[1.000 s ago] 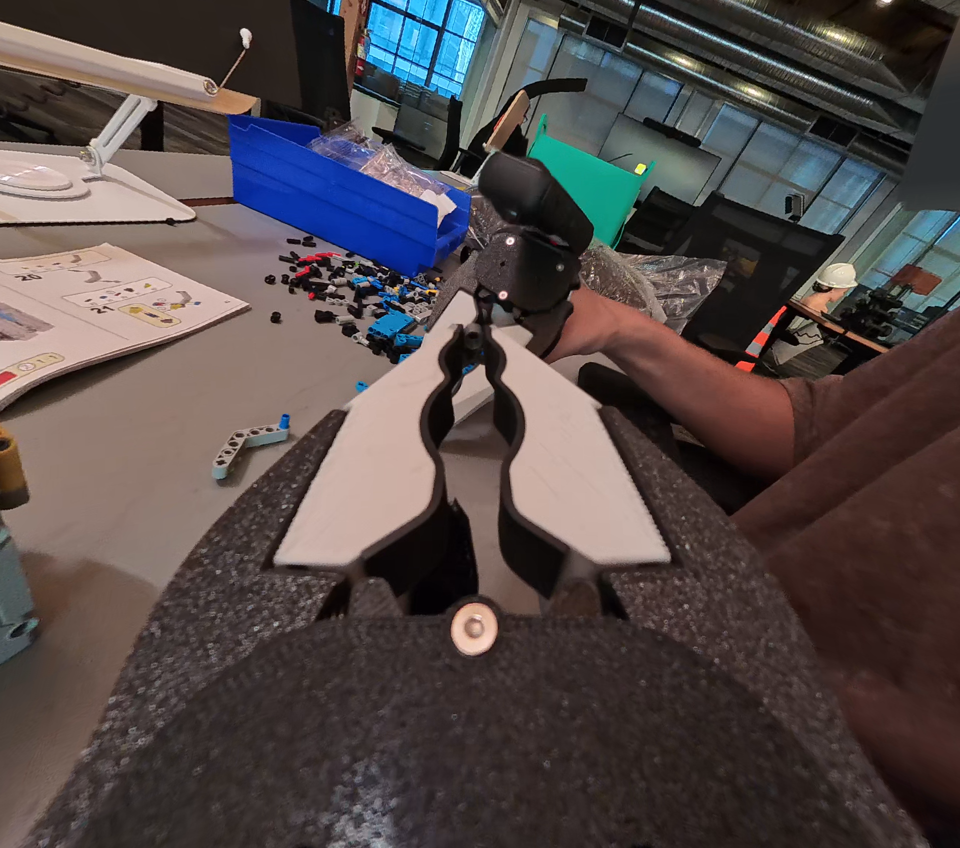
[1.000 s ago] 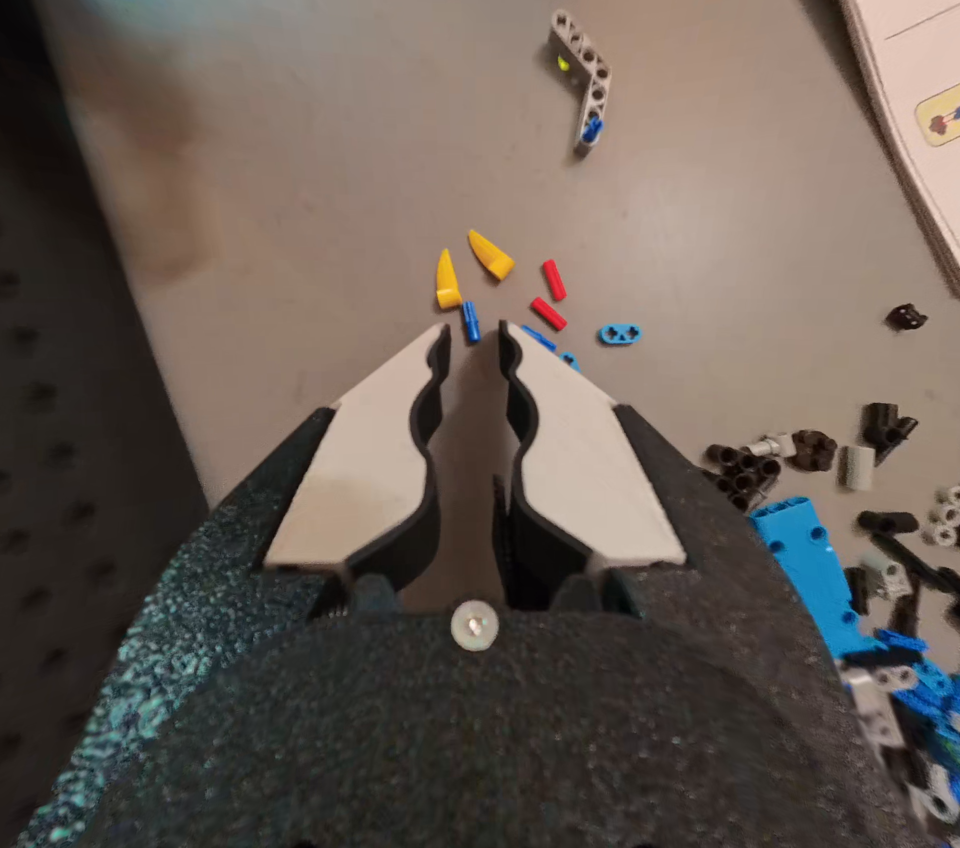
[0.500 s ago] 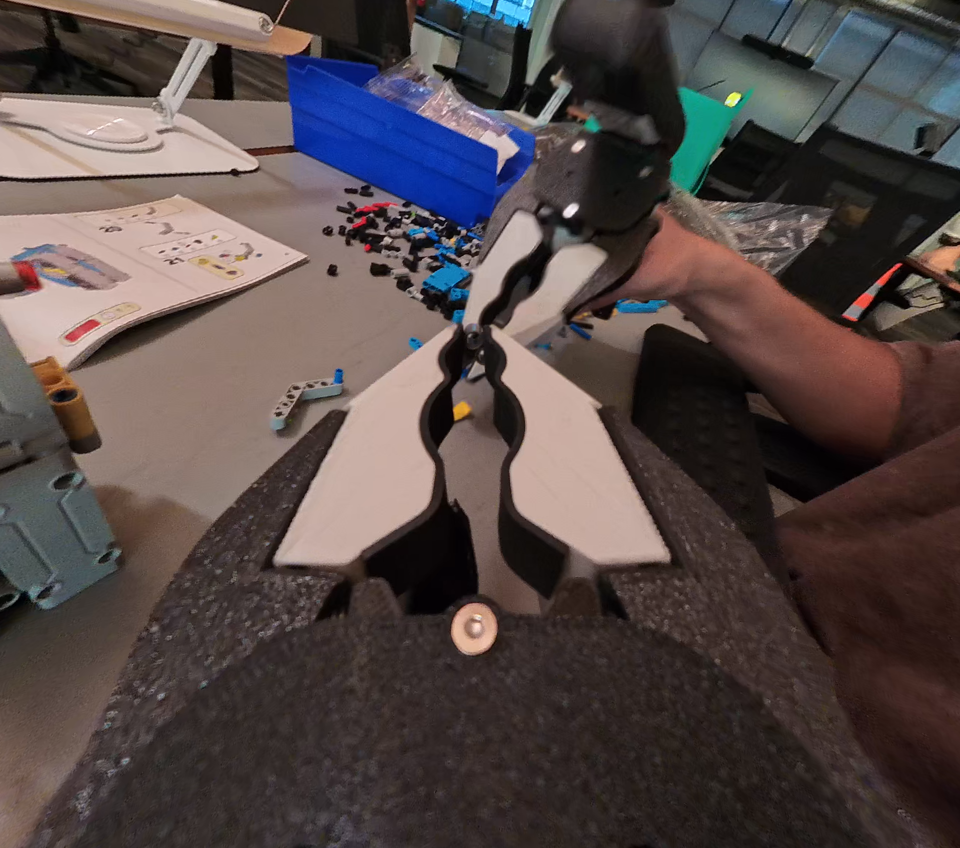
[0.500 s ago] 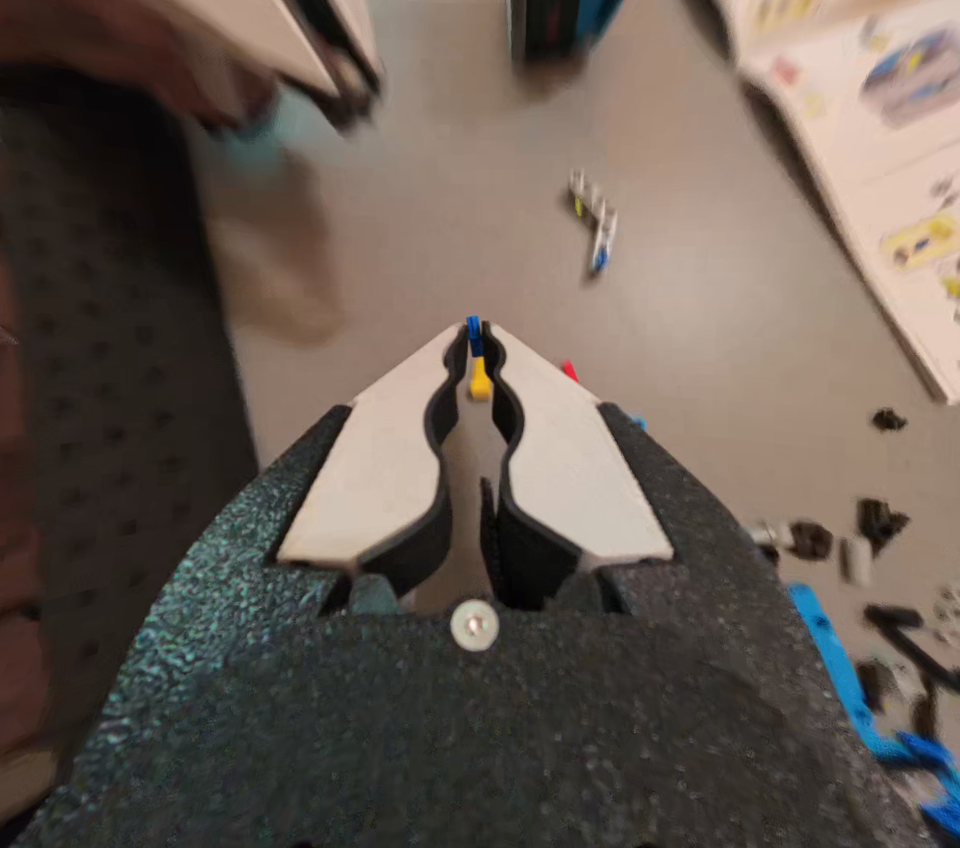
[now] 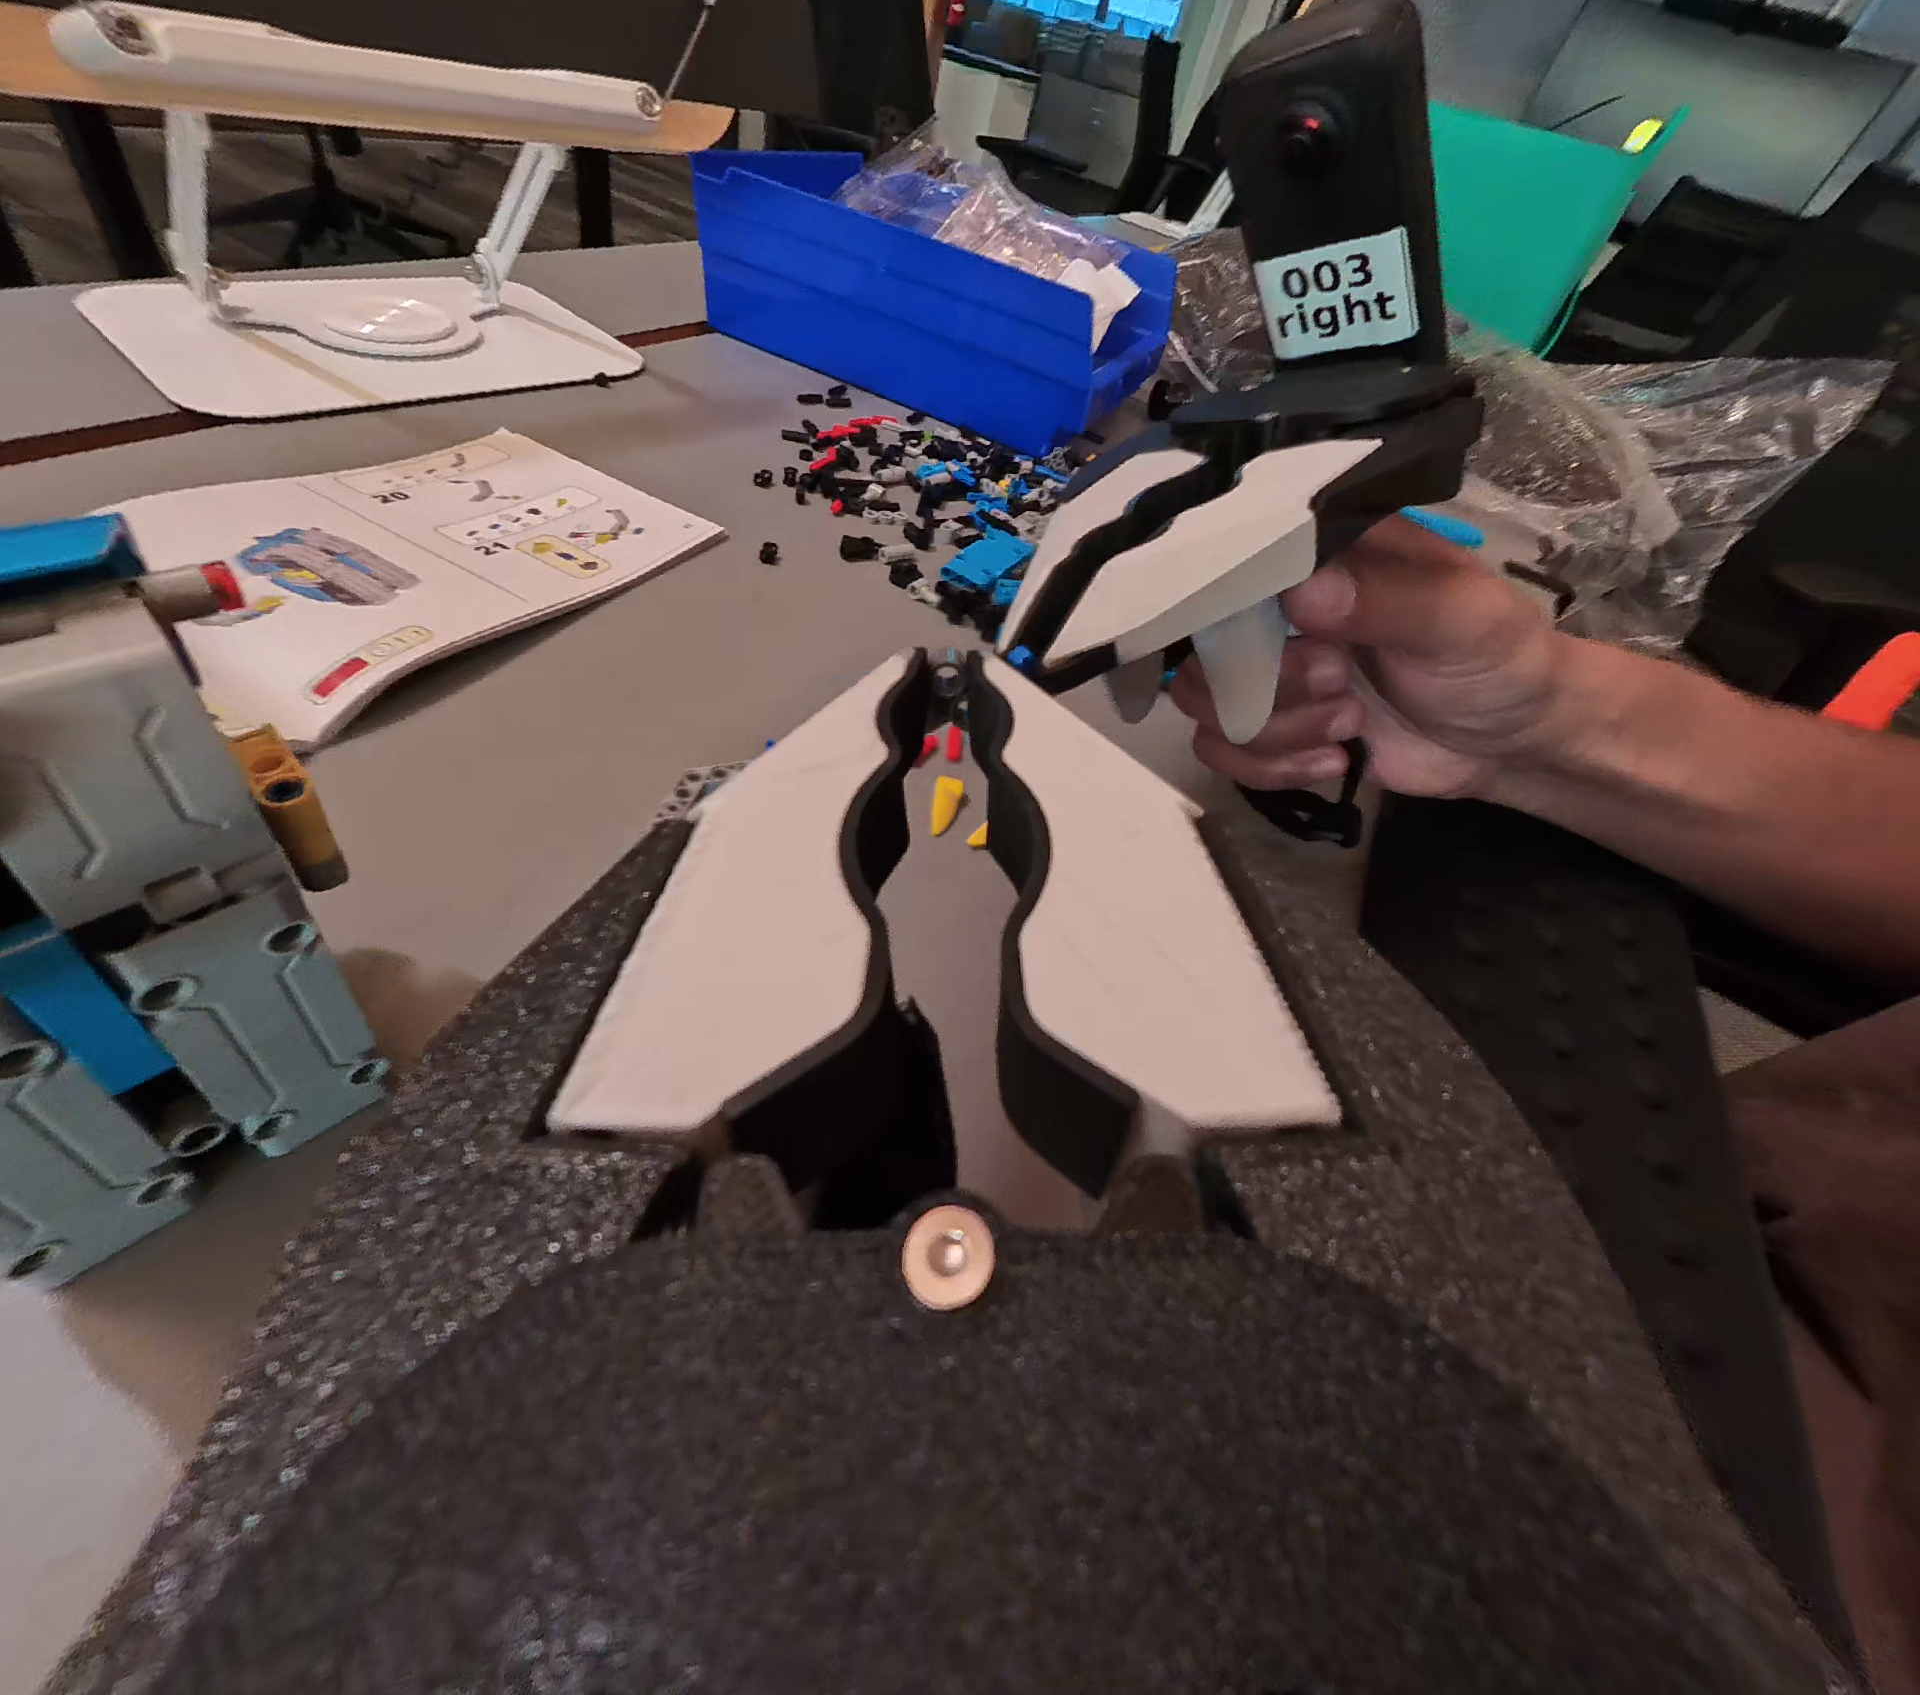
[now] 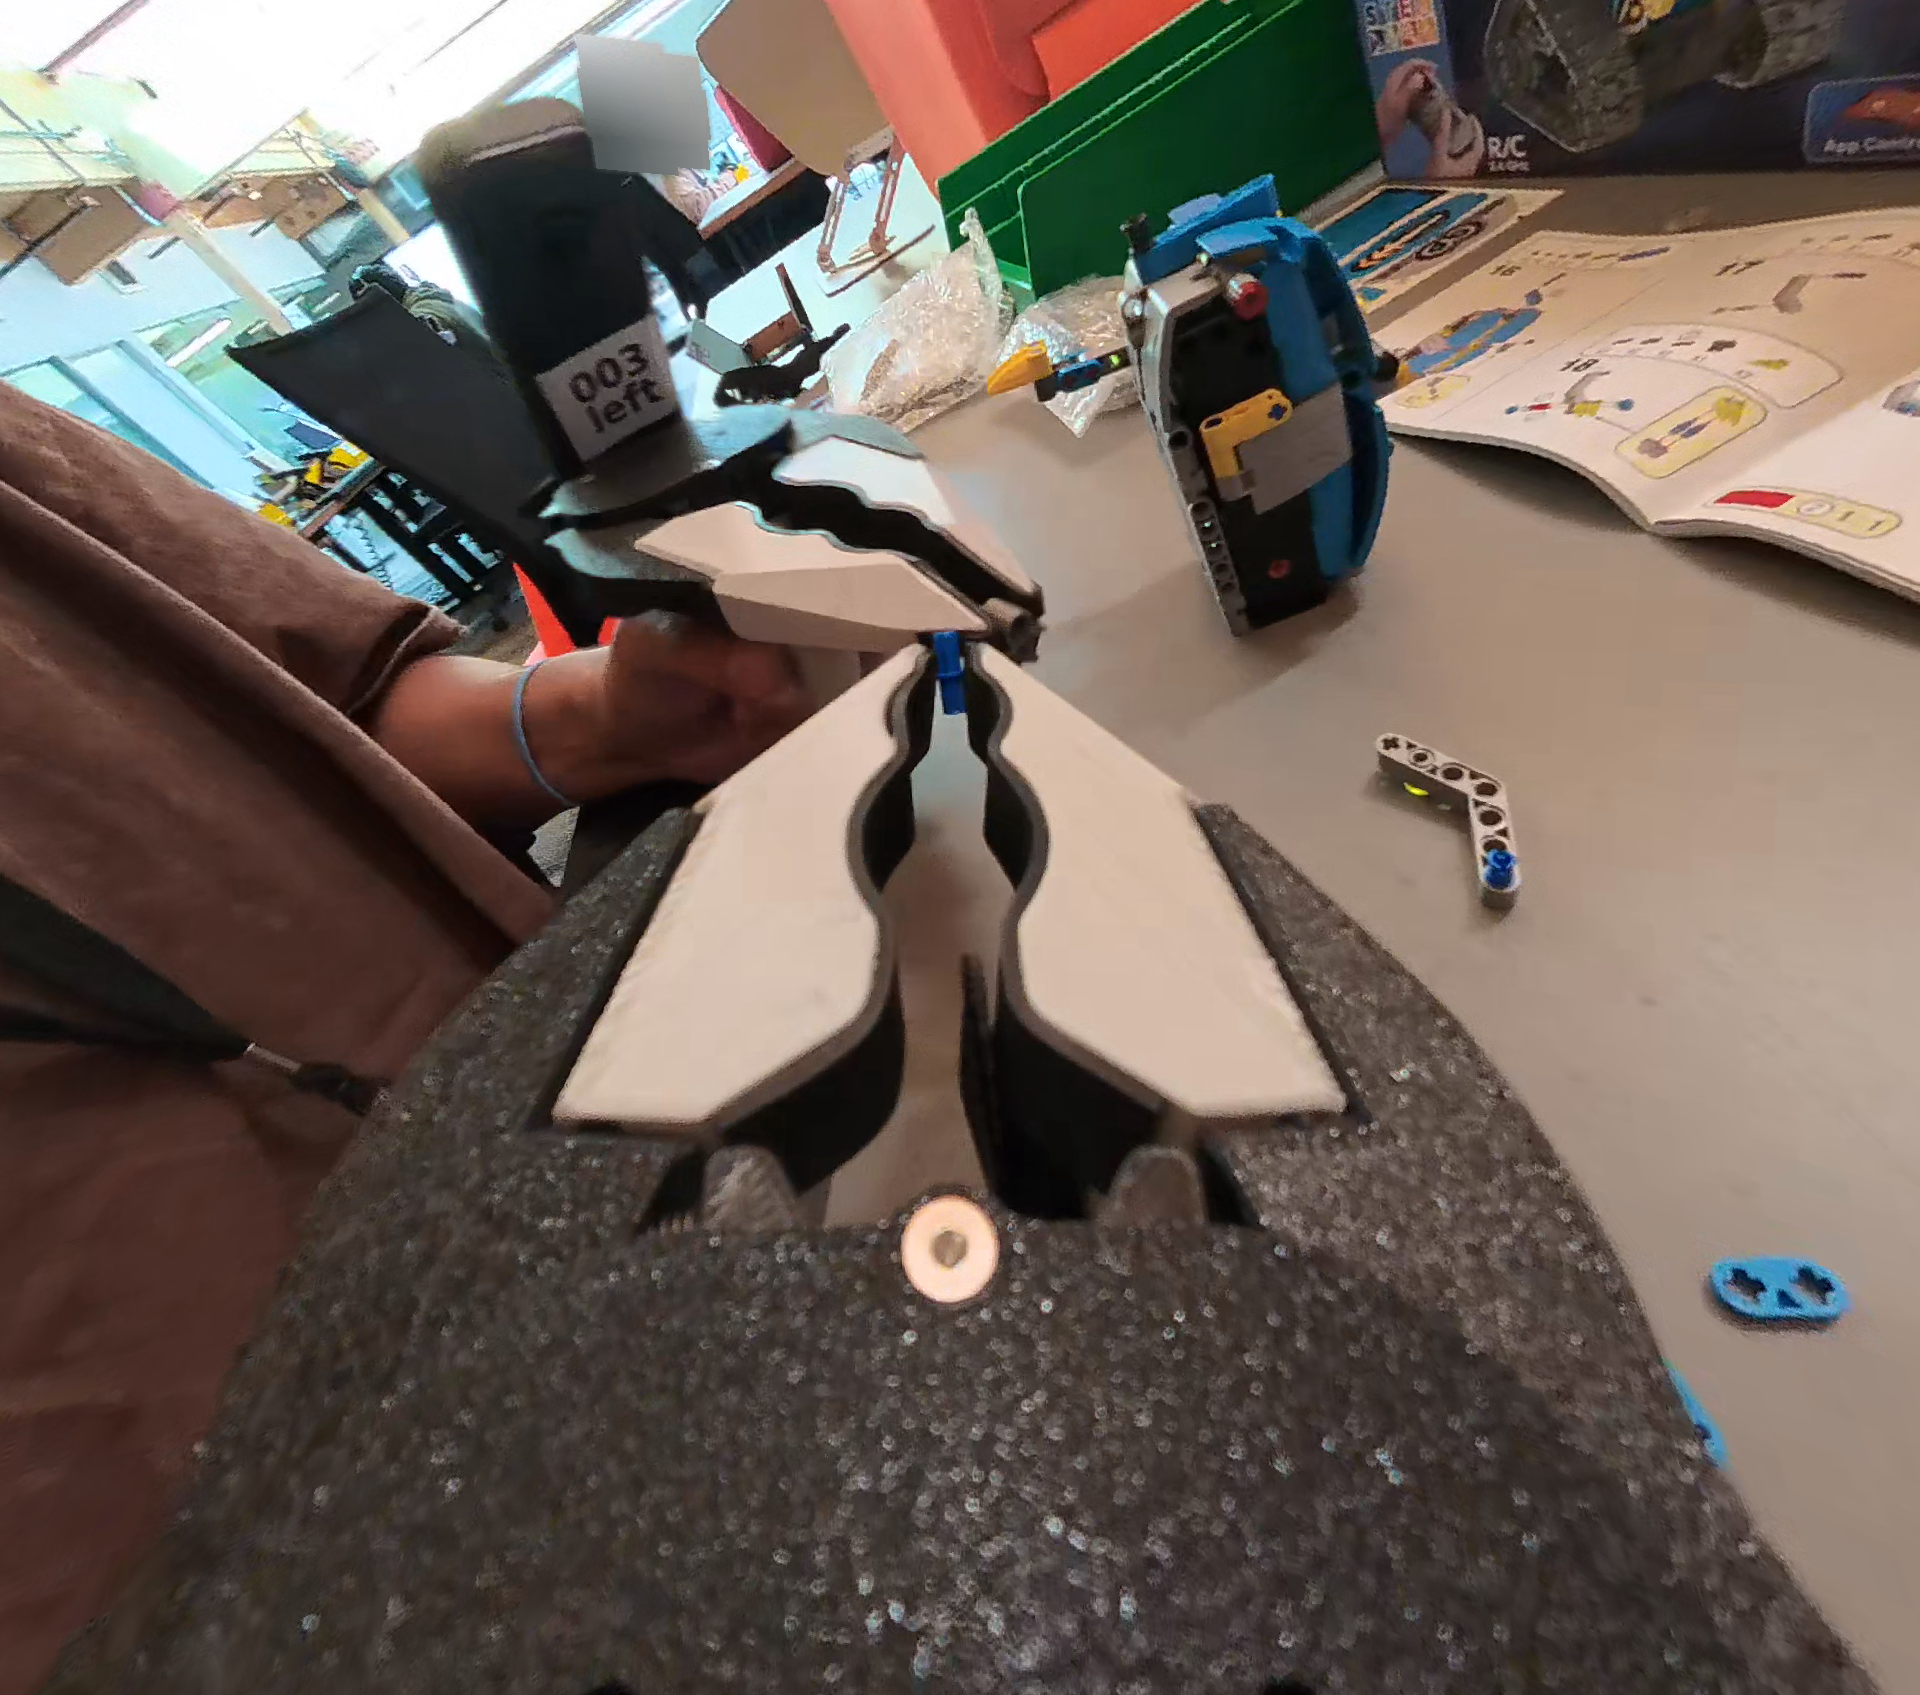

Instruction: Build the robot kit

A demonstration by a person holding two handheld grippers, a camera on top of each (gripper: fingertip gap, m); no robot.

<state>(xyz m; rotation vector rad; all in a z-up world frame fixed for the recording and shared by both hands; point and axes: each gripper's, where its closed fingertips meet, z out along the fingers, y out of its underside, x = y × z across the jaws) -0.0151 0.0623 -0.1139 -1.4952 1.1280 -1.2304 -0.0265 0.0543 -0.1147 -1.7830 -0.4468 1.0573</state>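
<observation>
1. Left of the grey table's [image 6: 1558, 658] blue model car [image 6: 1262, 409], the left gripper [image 5: 948, 677] pinches a small grey piece [image 5: 945, 675]
2. The right gripper [image 6: 948, 677] pinches a blue pin [image 6: 947, 671], tips almost touching; joining them needs careful lining up

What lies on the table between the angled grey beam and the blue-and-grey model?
Nothing: the right wrist view shows bare table between the angled grey beam and the blue-and-grey model.
</observation>
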